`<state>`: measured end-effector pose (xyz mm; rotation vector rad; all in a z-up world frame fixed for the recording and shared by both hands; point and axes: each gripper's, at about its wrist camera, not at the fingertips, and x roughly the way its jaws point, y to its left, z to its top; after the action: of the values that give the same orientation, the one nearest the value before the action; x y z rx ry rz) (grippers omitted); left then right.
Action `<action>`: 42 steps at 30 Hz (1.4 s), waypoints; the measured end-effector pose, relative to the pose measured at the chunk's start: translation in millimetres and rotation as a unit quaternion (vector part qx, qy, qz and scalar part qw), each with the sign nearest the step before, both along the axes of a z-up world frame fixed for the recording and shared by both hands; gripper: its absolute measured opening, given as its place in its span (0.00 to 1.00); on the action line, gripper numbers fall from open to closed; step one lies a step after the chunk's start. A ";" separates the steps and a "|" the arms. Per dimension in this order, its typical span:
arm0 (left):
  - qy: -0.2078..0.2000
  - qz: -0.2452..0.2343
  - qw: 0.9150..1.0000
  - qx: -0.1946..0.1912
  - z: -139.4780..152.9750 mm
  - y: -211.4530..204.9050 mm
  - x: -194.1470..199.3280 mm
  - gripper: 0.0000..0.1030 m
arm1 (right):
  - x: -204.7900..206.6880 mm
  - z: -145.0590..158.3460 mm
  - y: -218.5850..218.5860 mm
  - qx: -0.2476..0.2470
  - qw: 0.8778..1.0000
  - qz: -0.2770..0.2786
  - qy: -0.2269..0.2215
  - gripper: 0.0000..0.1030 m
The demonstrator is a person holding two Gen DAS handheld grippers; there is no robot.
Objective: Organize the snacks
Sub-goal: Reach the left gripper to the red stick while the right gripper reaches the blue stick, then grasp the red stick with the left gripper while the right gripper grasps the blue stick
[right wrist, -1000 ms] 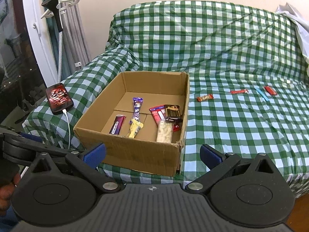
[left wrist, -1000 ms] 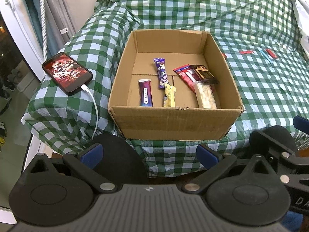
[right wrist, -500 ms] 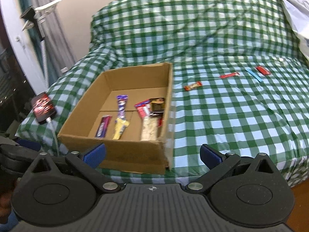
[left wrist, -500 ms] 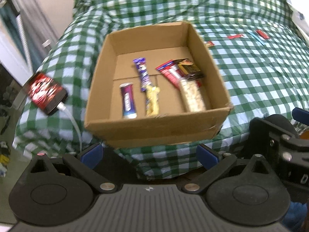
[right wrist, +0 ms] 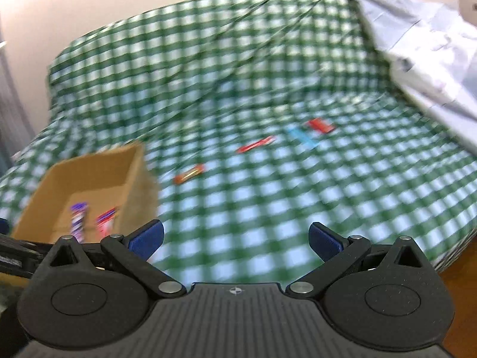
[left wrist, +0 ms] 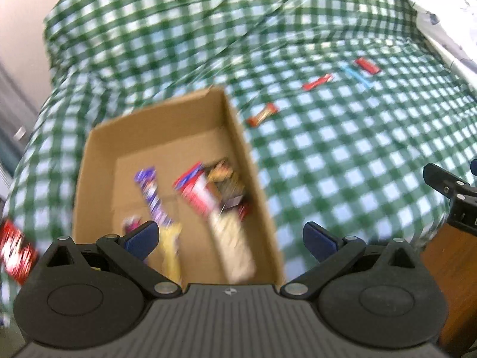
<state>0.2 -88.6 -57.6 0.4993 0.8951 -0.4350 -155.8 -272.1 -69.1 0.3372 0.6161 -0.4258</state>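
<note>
Right wrist view has swung right off the box [right wrist: 89, 176] toward loose bars [right wrist: 189, 174] farther across the bed [right wrist: 268, 208], suggesting a pickup next; both the right gripper [right wrist: 235, 237] and the left gripper [left wrist: 229, 237] gape wide, empty.

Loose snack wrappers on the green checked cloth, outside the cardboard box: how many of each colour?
Red wrappers: 2, a long thin red bar and a short flat red packet.
Orange-brown wrapper: 1, the orange-brown bar nearest the box.
Light blue wrapper: 1, the light blue stick.
Total: 4
</note>
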 end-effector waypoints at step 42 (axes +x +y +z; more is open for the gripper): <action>0.106 -0.139 0.982 -0.077 -152.5 -307.1 260.0 0.10 | 275.0 -186.4 -256.5 -0.087 0.995 0.045 0.037 0.14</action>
<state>260.1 -395.7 -210.0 0.4419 0.9901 -0.8186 119.2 -528.6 -255.5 0.1283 0.6581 -0.4043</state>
